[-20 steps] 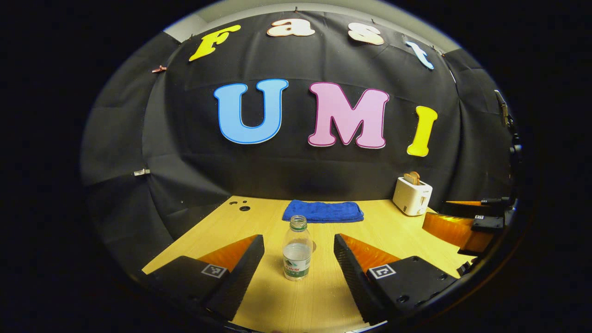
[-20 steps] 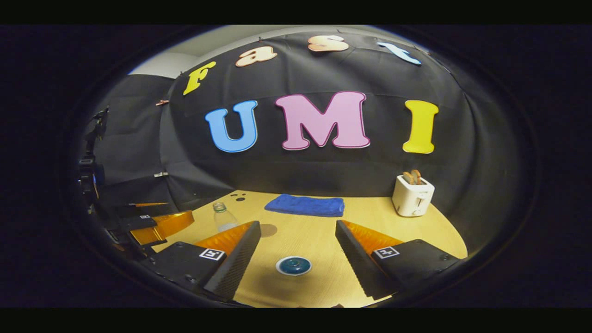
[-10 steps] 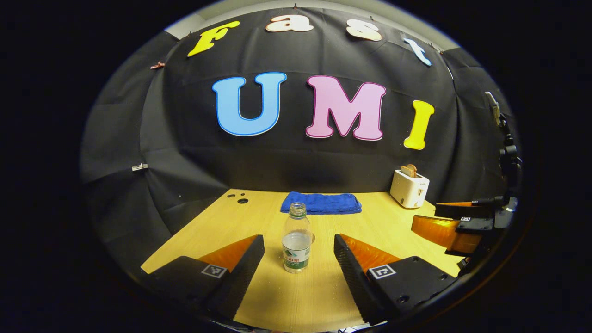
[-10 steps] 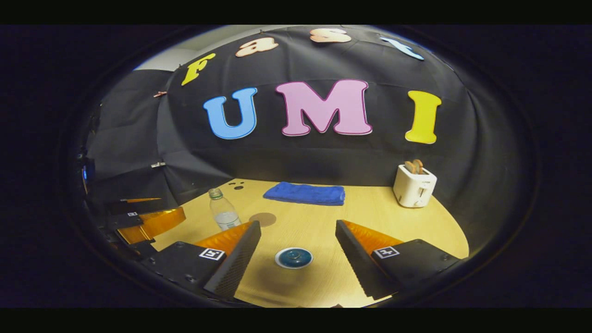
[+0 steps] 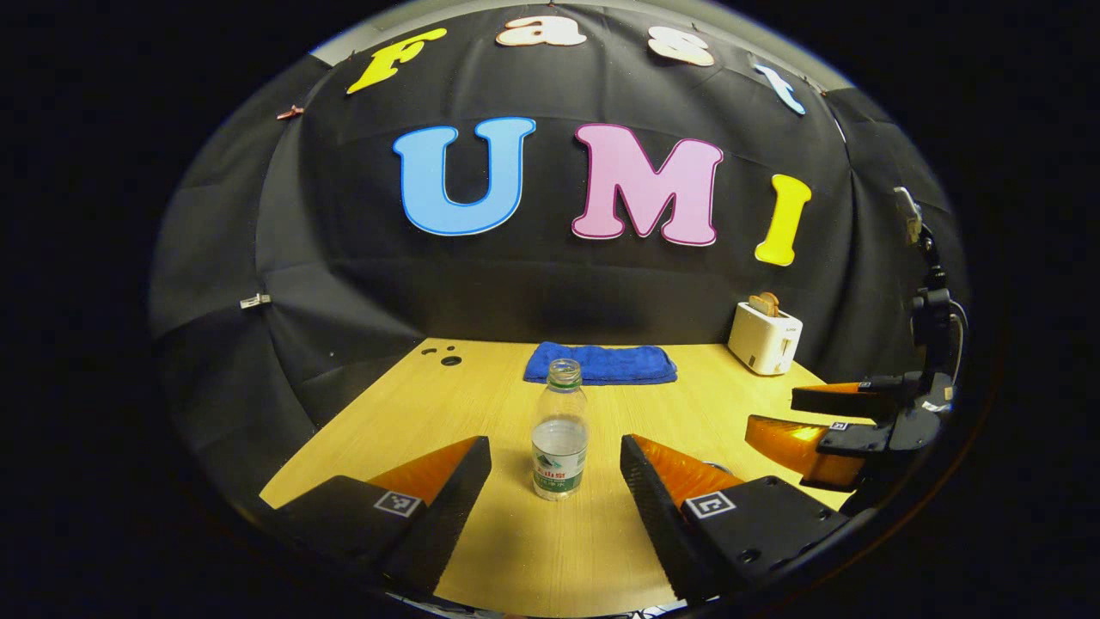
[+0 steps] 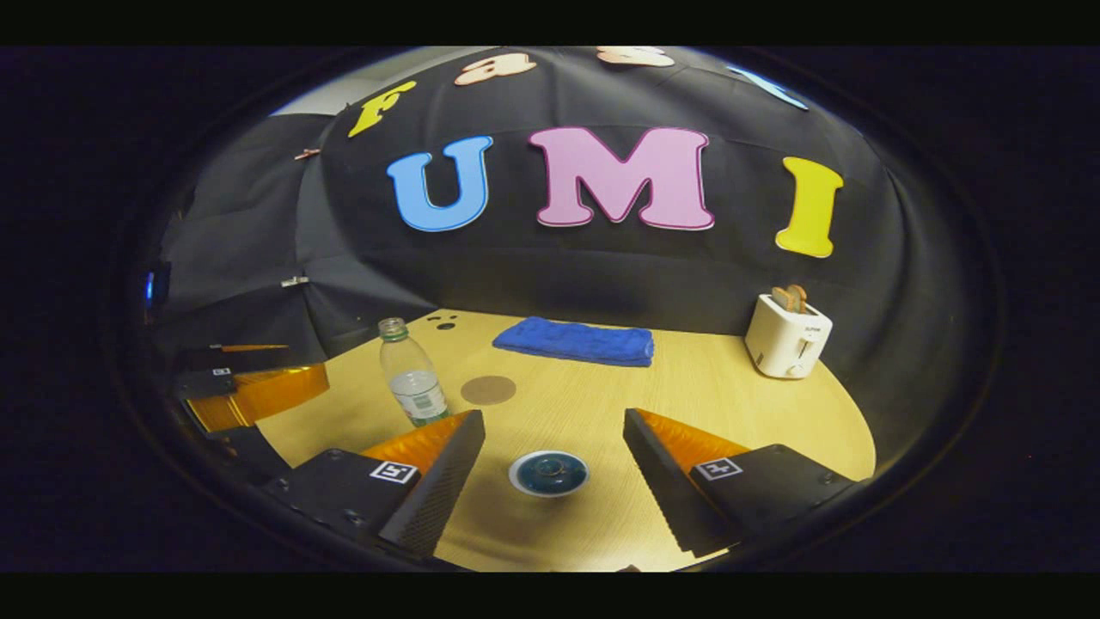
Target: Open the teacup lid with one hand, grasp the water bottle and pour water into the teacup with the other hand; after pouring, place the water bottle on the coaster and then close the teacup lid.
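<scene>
Dim booth, sharp, fisheye-warped edges

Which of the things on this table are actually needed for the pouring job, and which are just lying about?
Needed for the job:
water bottle, uncapped, standing upright
teacup, lid on
coaster, bare
left gripper and right gripper, both open

Just lying about:
blue towel, folded at the back
white toaster with bread in it

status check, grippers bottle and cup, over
Left gripper open, lined up on the water bottle, not touching. Right gripper open over the lidded teacup. Coaster bare; nothing in the way.
</scene>
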`<state>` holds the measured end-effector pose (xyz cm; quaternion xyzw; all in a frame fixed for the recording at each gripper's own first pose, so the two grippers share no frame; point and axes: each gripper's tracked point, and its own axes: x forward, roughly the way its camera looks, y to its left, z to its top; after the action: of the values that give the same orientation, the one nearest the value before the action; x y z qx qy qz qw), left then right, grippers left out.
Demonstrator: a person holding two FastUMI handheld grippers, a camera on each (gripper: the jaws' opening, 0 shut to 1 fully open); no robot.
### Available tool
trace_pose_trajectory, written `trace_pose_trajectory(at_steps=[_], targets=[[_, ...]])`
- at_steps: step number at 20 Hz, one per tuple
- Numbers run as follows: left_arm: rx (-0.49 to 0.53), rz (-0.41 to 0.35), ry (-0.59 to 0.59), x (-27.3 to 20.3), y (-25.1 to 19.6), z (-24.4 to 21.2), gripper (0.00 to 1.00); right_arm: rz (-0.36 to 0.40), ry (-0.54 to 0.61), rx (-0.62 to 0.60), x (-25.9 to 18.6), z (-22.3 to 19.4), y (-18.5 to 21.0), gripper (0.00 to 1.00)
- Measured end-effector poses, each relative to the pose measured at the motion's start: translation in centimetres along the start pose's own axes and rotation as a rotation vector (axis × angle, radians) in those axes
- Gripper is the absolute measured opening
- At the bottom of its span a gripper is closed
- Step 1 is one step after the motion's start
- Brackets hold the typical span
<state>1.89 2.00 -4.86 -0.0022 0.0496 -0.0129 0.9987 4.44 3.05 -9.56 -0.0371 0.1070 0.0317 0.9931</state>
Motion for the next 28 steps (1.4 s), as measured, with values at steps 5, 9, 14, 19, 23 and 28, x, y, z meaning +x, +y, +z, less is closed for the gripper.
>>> trace_pose_trajectory(at_steps=[5,9,14,19,23,28], targets=[[-0.013,0.008,0.028,2.6,0.9,-2.3,0.95,0.002,0.021,-0.026,1.9,-2.6,0.1,1.0],[0.002,0.01,0.032,4.7,1.6,-4.2,0.96,-0.013,0.036,-0.034,3.8,-5.4,-0.2,1.0],[-0.037,0.0,0.049,6.6,1.8,-6.9,0.96,-0.043,0.022,-0.034,6.1,-8.2,-0.7,0.99],[-0.038,0.011,0.071,7.7,2.5,-9.0,0.96,-0.046,0.019,-0.034,7.3,-10.0,-0.8,0.92],[-0.041,0.02,0.075,7.7,2.7,-9.5,0.95,-0.041,0.007,-0.056,7.4,-10.2,-0.4,0.79],[-0.027,0.025,0.075,7.5,3.0,-9.6,0.95,-0.045,0.019,-0.03,7.6,-9.9,-0.5,0.71]])
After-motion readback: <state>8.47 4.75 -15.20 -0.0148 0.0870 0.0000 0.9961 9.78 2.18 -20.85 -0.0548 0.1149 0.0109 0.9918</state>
